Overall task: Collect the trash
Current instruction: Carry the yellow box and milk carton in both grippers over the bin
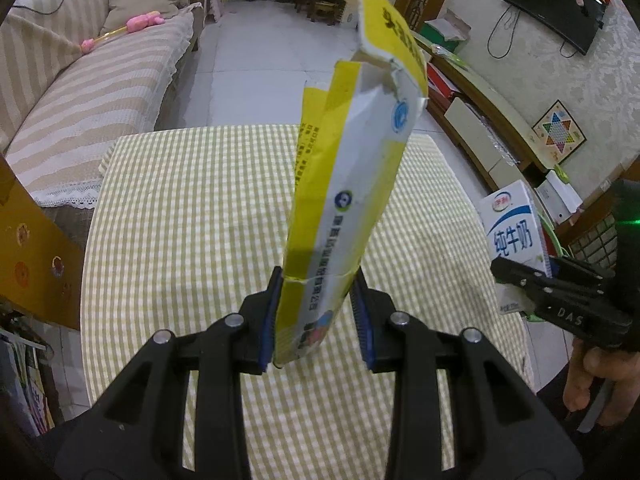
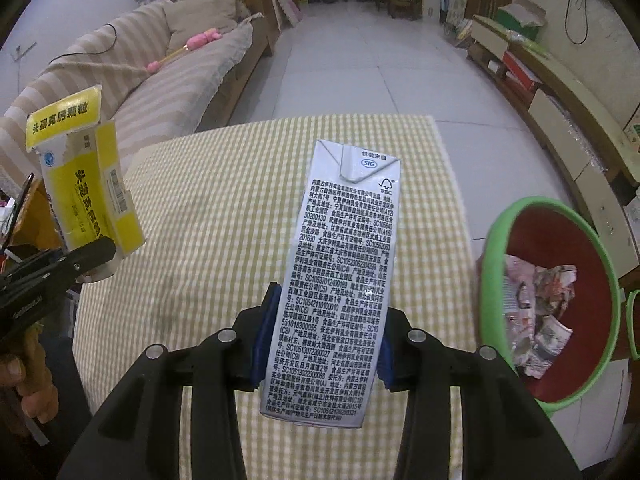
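Trash is in both grips — the left gripper [image 1: 316, 316] clamps a torn yellow box [image 1: 352, 160], the right gripper [image 2: 322, 340] a milk carton [image 2: 340, 272], both above the checked table [image 2: 208, 208]. Carrying seems the step in hand; next, each goes over the green-rimmed bin [image 2: 496, 240] at right — probably carton first — and the jaws open.

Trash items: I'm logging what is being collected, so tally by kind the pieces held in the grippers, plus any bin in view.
Yellow medicine box, torn open, in the left gripper: 1
Milk carton in the right gripper: 1
Green-rimmed red bin, crumpled wrappers inside: 1
Total: 3
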A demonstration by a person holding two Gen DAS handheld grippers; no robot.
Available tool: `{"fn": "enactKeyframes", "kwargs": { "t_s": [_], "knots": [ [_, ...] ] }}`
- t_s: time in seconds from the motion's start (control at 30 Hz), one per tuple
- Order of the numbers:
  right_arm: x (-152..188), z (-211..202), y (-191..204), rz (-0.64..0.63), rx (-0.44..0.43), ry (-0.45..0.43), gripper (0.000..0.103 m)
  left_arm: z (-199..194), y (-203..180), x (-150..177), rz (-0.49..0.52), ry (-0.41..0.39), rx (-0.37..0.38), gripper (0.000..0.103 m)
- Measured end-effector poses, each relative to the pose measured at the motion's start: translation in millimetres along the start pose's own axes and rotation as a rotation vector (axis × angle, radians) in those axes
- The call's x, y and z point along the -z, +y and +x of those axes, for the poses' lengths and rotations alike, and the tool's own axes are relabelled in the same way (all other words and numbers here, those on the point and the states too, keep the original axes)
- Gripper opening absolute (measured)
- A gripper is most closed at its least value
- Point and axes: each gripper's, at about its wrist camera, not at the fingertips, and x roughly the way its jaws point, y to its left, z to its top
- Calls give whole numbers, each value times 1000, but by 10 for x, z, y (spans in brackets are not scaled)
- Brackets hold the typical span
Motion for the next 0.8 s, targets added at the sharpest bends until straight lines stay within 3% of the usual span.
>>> {"fn": "enactKeyframes", "kwargs": {
  "t_s": [0.33, 0.8],
  "knots": [
    [54, -445, -563, 84, 50, -78, 40, 31, -664, -140, 100, 2, 72, 31],
    [155, -902, -1891, 281, 187, -152, 40, 361, -1979, -397, 269, 30, 229, 32]
  ]
}}
